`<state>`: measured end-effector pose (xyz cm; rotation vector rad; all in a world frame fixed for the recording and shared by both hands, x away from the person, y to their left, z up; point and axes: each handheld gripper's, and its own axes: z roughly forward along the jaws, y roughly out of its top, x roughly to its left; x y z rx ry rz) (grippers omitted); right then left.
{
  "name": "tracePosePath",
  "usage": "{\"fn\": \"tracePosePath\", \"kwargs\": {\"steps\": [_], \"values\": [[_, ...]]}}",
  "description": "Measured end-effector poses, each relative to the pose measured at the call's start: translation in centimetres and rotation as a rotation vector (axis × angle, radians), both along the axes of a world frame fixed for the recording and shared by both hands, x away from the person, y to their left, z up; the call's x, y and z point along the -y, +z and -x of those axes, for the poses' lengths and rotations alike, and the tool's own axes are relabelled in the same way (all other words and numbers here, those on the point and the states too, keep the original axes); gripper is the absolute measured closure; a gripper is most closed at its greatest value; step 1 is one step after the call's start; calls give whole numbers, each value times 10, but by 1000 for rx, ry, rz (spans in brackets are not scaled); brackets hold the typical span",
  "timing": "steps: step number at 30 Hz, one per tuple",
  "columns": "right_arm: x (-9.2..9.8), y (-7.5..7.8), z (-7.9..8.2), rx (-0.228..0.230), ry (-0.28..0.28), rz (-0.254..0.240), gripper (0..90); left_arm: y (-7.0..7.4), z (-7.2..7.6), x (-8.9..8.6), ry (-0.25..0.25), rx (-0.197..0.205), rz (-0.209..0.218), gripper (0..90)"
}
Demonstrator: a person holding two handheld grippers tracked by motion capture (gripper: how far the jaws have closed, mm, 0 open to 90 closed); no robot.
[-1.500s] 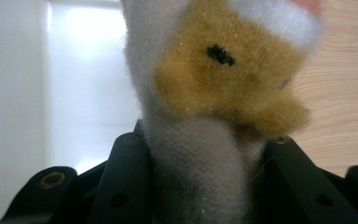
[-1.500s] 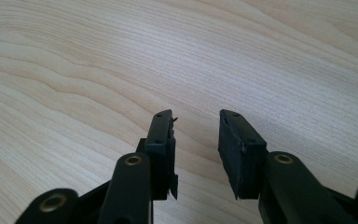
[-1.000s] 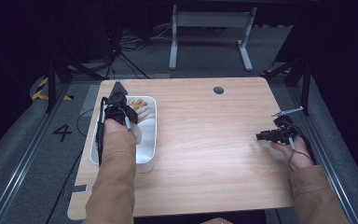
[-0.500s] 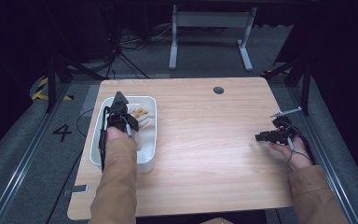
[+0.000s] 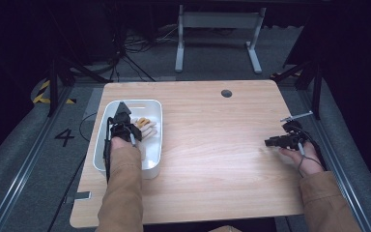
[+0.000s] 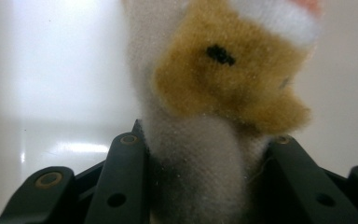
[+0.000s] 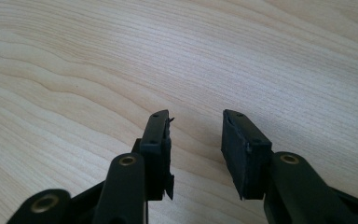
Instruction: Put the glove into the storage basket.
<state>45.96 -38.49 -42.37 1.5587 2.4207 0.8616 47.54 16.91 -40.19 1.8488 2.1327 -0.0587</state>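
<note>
A small plush toy, cream-white with a tan patch and a black stitched eye, sits between the fingers of the left gripper inside a white tub at the left side of the wooden bench. In the left gripper view the fingers press against the toy's pale body on both sides, so they are closed on it. The toy's long axis runs straight away from that gripper, with the tan part at the far end, toward the tub's white wall. From above, the toy's pale and orange parts show just right of the gripper, in the far half of the tub. The right gripper rests low over bare wood near the bench's right edge, pointing left; its fingers stand apart with nothing between them.
</note>
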Motion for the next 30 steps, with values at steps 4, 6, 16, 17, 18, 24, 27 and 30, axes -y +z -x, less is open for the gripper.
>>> {"fn": "tracePosePath", "kwargs": {"steps": [4, 6, 16, 17, 18, 24, 27, 30], "values": [[0, -1, 0, 0, 0, 0, 620, -4, -1, 0, 1, -9, 2, 659], [0, -1, 0, -1, 1, 0, 619, -7, -1, 1, 4, -15, 0, 657], [0, -1, 0, -3, 0, -1, 615, -16, -1, -2, 4, -45, -19, 651], [0, -1, 0, -3, 0, -1, 615, -16, -1, -2, 1, -46, -22, 650], [0, -1, 0, -3, 0, -1, 614, -16, -1, -3, -2, -46, -25, 649], [0, -1, 0, -3, 0, -1, 612, -19, 0, -8, 13, -56, -29, 640], [0, -1, 0, -5, 2, -1, 611, -20, -1, -7, 12, -59, -24, 620], [1, -2, 0, -5, 2, -1, 608, -20, 0, -7, 7, -58, -23, 598]]}}
